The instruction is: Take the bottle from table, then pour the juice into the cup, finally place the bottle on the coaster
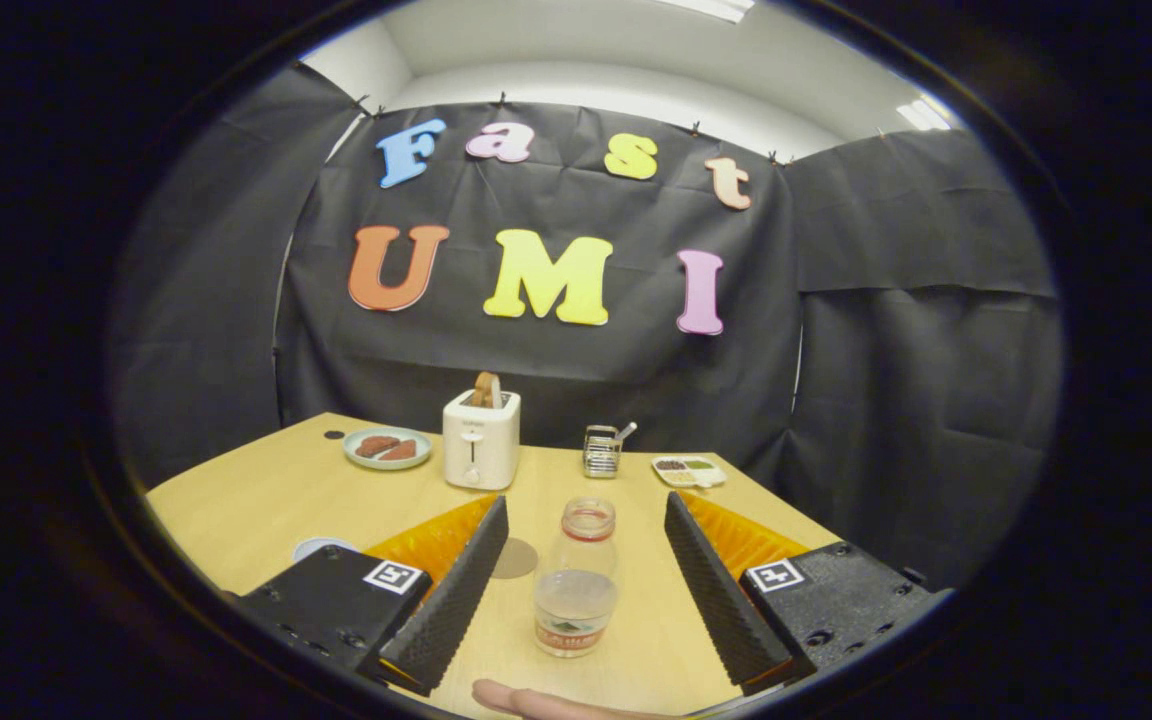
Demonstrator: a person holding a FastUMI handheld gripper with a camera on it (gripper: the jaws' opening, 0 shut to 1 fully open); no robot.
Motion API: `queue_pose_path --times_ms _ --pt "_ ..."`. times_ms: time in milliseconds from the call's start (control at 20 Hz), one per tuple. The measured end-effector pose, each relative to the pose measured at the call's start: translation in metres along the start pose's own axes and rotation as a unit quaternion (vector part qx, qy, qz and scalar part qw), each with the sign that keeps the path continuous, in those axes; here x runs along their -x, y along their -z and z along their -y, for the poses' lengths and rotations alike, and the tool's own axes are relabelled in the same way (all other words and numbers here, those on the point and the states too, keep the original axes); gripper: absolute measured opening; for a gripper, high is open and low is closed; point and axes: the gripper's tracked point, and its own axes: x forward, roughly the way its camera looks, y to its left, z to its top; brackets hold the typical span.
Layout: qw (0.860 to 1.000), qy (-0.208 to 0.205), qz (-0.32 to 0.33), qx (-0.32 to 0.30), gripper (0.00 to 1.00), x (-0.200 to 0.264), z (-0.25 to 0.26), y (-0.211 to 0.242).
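1. Bottle (pixel 576 578), clear plastic with a red neck ring, a paper label and no cap, partly filled, stands upright on the pale wooden table (pixel 266 500) between the fingers of the tool (pixel 586 585).
2. Tool spread wide, touching nothing; grasp not yet made.
3. Pouring and placing judged still to do; round brown coaster (pixel 516 558) lies just beside the bottle.
4. Farther back: white toaster (pixel 481 438), green plate (pixel 387 448), small metal rack (pixel 601 451).
5. Black cloth walls all round.
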Motion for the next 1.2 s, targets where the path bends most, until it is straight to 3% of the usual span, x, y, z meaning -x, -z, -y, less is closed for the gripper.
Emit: queue_pose_path --times_ms 250,900,1200 --pt "1.0 0.024 -0.02 -0.001 1.0 -0.017 0.009 0.03" --pt "0.998 -0.022 -0.051 -0.012 1.0 -0.042 -0.009 0.089" --pt "0.998 -0.017 -0.053 -0.007 1.0 -0.048 -0.007 0.107"
